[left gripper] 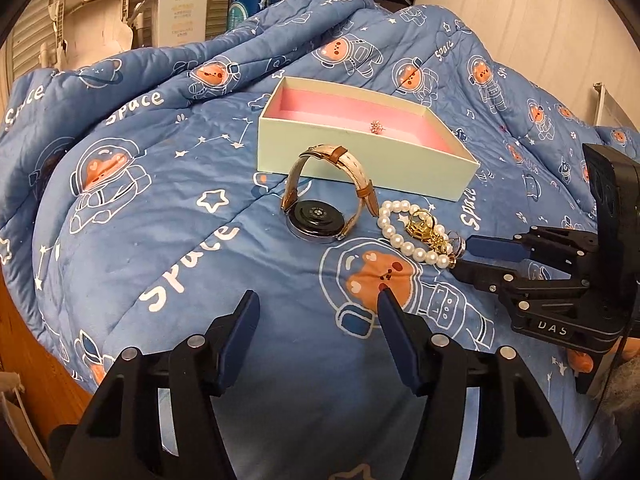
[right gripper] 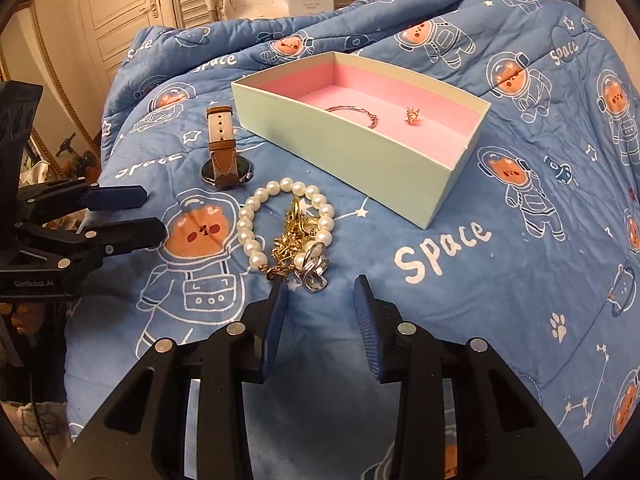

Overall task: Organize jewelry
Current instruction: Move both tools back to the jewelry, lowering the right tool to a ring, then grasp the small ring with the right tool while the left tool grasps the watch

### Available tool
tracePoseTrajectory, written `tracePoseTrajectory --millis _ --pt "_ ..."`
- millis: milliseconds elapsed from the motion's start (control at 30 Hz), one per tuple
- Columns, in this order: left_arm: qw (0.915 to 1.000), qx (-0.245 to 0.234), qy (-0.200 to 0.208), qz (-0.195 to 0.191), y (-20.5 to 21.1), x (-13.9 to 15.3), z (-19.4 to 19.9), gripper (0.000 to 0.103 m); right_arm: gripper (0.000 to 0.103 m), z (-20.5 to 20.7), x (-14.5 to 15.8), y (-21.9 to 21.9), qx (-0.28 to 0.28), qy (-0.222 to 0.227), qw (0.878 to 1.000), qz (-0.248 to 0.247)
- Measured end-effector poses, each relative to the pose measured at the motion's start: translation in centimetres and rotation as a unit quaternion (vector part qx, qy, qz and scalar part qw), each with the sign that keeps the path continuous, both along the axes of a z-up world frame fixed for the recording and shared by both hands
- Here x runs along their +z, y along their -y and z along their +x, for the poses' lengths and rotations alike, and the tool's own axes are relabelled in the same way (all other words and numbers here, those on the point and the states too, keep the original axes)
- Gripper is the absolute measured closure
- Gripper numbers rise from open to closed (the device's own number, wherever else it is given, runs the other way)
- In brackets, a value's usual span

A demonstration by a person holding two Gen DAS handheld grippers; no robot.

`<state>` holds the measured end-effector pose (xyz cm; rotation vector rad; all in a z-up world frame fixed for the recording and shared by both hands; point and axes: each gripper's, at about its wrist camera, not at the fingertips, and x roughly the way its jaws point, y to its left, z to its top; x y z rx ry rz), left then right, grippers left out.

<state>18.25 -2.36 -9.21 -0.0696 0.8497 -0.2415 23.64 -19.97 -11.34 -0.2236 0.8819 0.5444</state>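
You are holding your right gripper (right gripper: 320, 292) with its blue-padded jaws spread apart and gripping nothing, hovering just short of the silver ring (right gripper: 314, 266) that is lying at 6 o'clock of the white pearl bracelet with gold charms (right gripper: 280, 216) on the blue space-bear quilt (right gripper: 500, 280). Your left gripper (left gripper: 316, 304) is also gaping wide and carrying nothing. At 12 o'clock, the pale green box with pink lining (right gripper: 360, 148) is holding a thin rose-gold bangle (right gripper: 354, 114) and a small rose-gold stud (right gripper: 412, 115), while the brown-strapped watch (left gripper: 324, 196) is sitting just outside its near wall.

"Space" on the quilt (right gripper: 440, 248); "GenRobot.AI" on the left gripper (right gripper: 154, 216).
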Motion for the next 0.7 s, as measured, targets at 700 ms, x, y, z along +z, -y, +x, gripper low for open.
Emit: tracePoseTrajectory --millis 700 --pt "0.9999 -0.003 0.003 -0.012 0.0 0.0 1.2 0.043 0.085 -1.9 0.5 1.2 0.013 -0.009 1.000 0.013"
